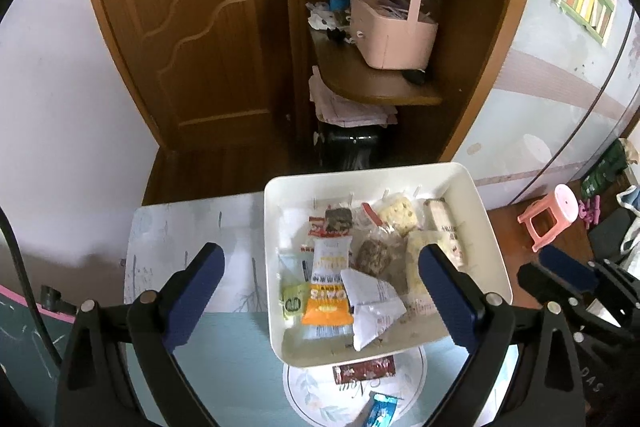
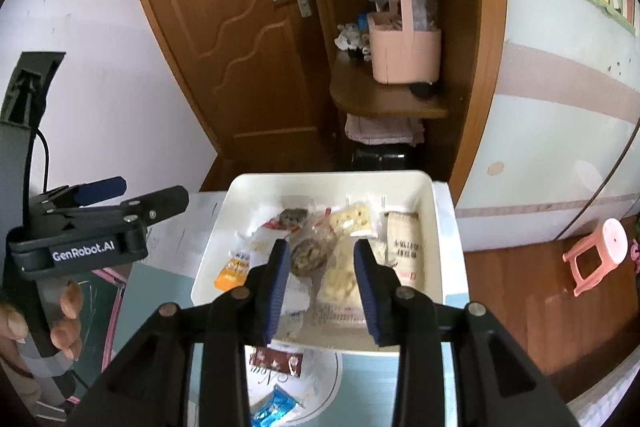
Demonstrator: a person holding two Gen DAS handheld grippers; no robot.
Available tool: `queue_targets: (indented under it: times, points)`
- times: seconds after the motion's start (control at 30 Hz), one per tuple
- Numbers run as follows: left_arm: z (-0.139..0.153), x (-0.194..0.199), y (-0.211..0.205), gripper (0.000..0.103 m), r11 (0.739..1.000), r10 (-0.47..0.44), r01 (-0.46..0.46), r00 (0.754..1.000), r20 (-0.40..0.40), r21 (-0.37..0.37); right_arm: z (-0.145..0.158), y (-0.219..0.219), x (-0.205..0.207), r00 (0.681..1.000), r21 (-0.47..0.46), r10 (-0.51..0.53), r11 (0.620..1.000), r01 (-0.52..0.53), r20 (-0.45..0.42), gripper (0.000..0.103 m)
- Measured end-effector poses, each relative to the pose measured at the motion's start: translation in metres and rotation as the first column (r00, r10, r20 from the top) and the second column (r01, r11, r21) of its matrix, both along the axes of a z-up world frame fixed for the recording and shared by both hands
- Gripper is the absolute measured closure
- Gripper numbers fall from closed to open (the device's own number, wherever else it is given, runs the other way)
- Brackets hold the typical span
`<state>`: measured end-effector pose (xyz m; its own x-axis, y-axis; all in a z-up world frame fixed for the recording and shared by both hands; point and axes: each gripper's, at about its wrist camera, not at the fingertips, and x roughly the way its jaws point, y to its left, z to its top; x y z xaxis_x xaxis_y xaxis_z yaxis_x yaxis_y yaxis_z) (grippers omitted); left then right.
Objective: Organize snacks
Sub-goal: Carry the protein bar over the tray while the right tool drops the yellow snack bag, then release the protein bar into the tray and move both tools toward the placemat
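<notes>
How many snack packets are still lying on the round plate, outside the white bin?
2. A dark red packet lies on the plate right at the white bin's near edge, and a blue packet lies nearer the camera. The grippers' frames could hide more.

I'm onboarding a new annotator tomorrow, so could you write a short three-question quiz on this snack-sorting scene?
1. True or false: the left hand-held gripper is clamped on a snack.
2. Multiple choice: the dark red packet lies A) inside the white tray, B) on the round plate just outside the tray, C) in the pink basket on the shelf.
3. Fill in: the blue wrapped snack lies on the ____.

Key: 1 false, its jaws stand open and empty; the right hand-held gripper is open too. 2 B. 3 plate.
</notes>
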<state>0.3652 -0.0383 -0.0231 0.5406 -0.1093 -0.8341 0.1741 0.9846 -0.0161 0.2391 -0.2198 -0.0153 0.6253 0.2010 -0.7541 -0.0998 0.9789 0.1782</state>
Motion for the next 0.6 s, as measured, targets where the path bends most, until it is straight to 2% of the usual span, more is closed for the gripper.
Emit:
queue_targets:
  times: [0.27, 0.6]
  points:
    - [-0.018, -0.03, 0.003, 0.005, 1.0, -0.03, 0.031, 0.999, -0.027, 0.007, -0.022, 0.009, -0.02, 0.998, 0.013, 0.008, 1.0, -0.007, -0.058, 0.065]
    - [-0.055, -0.069, 0.016, 0.005, 0.999, -0.051, 0.048, 0.992, -0.115, -0.023, -0.061, 0.021, -0.045, 0.987, 0.037, 0.022, 0.999, -0.016, -0.16, 0.065]
